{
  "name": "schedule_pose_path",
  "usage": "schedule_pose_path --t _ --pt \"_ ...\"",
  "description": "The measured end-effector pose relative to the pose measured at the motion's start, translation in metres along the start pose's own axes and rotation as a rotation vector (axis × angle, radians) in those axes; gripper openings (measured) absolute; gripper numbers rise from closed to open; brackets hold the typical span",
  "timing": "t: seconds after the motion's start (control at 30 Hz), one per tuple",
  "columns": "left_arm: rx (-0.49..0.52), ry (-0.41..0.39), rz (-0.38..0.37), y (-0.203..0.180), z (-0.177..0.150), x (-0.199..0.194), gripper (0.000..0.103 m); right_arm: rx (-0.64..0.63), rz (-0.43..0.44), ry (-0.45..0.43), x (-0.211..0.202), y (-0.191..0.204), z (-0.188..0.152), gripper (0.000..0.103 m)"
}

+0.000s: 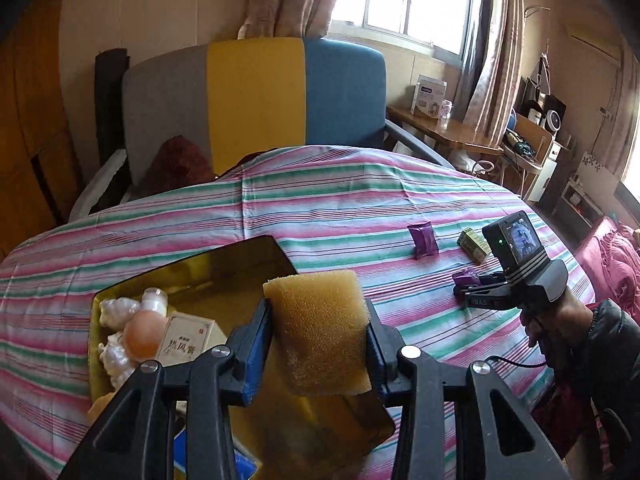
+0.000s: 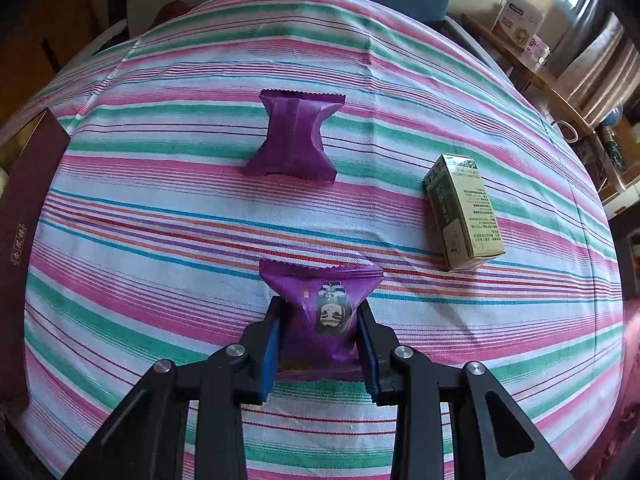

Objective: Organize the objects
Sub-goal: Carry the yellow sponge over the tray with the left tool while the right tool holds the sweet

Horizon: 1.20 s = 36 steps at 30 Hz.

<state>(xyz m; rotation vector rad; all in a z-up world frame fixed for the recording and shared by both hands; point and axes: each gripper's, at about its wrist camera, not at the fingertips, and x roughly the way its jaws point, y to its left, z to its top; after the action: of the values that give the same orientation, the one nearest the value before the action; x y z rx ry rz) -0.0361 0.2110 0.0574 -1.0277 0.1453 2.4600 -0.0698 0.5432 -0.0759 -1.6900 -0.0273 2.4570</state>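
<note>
My left gripper is shut on a yellow sponge, held over the gold-lined open box on the striped tablecloth. The box holds white shells, an orange ball, a small white jar and a beige carton. My right gripper is shut on a purple snack packet just above the cloth; it also shows in the left wrist view, right gripper. A second purple packet and a green carton lie beyond it.
The box's dark red outer wall stands at the left edge of the right wrist view. A grey, yellow and blue chair back rises behind the table. A wooden side table with a white box stands at the back right.
</note>
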Motion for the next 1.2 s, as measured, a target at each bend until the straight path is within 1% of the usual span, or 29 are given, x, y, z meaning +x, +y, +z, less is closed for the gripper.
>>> schedule_pose_path --t 0.27,0.47,0.63,0.77,0.87,0.97,1.1,1.2 --pt "-0.062 0.009 0.017 0.026 -0.025 -0.012 0.042 0.029 0.008 0.003 0.004 -0.003 0.001 0.034" --pt "-0.105 0.025 0.027 0.042 -0.039 -0.012 0.042 0.032 0.005 0.001 0.005 -0.003 0.001 0.034" --pt "-0.172 0.043 -0.007 0.057 -0.053 -0.01 0.042 0.032 0.005 0.001 0.007 -0.004 0.002 0.035" --pt "-0.265 0.05 -0.075 0.08 -0.06 -0.013 0.042 0.021 -0.004 0.001 0.007 -0.002 0.003 0.035" --pt "-0.325 0.053 -0.129 0.094 -0.056 -0.012 0.042 0.011 -0.014 0.0 0.007 0.0 0.003 0.035" --pt "-0.38 0.06 -0.199 0.103 -0.043 -0.002 0.042 0.006 -0.019 -0.001 0.007 0.001 0.003 0.035" --pt "-0.384 0.067 -0.208 0.102 -0.019 0.021 0.042 -0.004 -0.026 -0.002 0.007 0.002 0.003 0.035" --pt "-0.406 0.078 -0.238 0.101 0.001 0.043 0.042 -0.008 -0.027 -0.002 0.007 0.002 0.004 0.034"
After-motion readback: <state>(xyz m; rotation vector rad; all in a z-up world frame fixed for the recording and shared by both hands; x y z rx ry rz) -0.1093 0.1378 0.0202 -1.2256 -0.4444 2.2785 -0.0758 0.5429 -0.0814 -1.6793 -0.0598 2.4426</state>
